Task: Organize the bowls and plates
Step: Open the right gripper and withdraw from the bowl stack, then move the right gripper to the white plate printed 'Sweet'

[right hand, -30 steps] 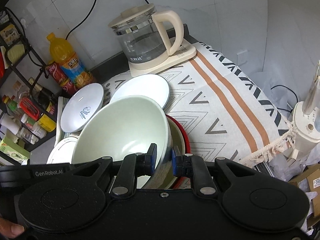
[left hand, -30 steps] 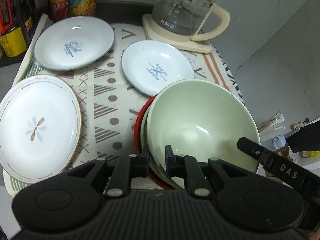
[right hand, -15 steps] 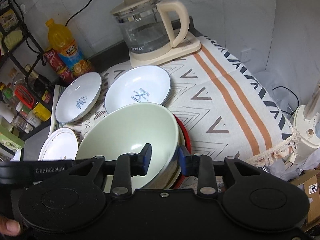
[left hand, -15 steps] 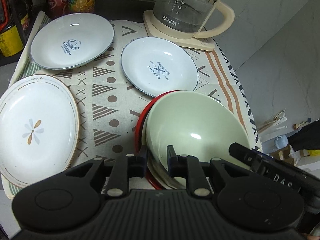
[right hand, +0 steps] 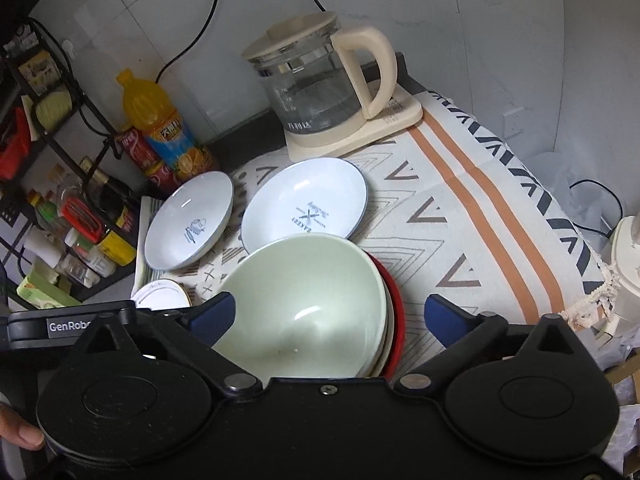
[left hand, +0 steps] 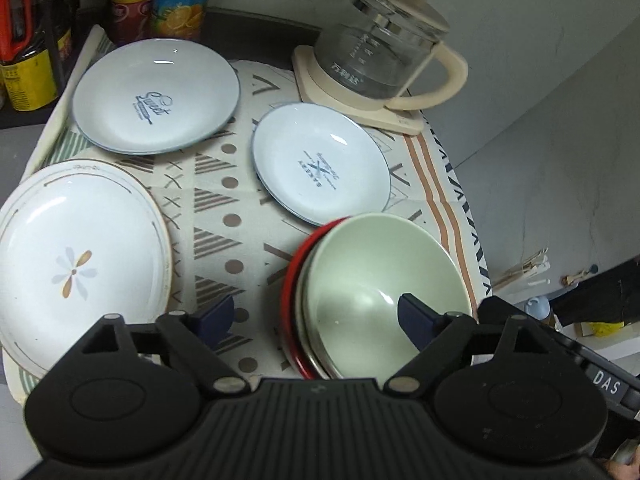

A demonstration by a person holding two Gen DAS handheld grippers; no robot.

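A pale green bowl (left hand: 372, 280) (right hand: 316, 300) rests on top of a nested stack whose lowest piece is a red bowl (left hand: 292, 296) (right hand: 396, 320). My left gripper (left hand: 316, 316) hangs over the stack's left rim, jaws opening wide, pads off the bowl. My right gripper (right hand: 332, 316) straddles the stack's right rim, jaws also opening, touching nothing. Flat on the patterned cloth (left hand: 216, 216) lie a blue-rimmed "Sweet" plate (left hand: 156, 96) (right hand: 188, 220), a "Bakery" plate (left hand: 320, 164) (right hand: 304, 208) and a white flower plate (left hand: 76, 260) (right hand: 162, 300).
A glass kettle (left hand: 380, 56) (right hand: 320, 92) on a cream base stands at the back of the cloth. An orange juice bottle (right hand: 160, 128) and cans (left hand: 128, 4) stand at the back left beside a rack of bottles (right hand: 68, 208). The cloth drops off at the right edge.
Both grippers were shut on the green bowl's rim, holding it tilted. The bowl came down level onto the stack, and both pairs of jaws have spread wide and let go.
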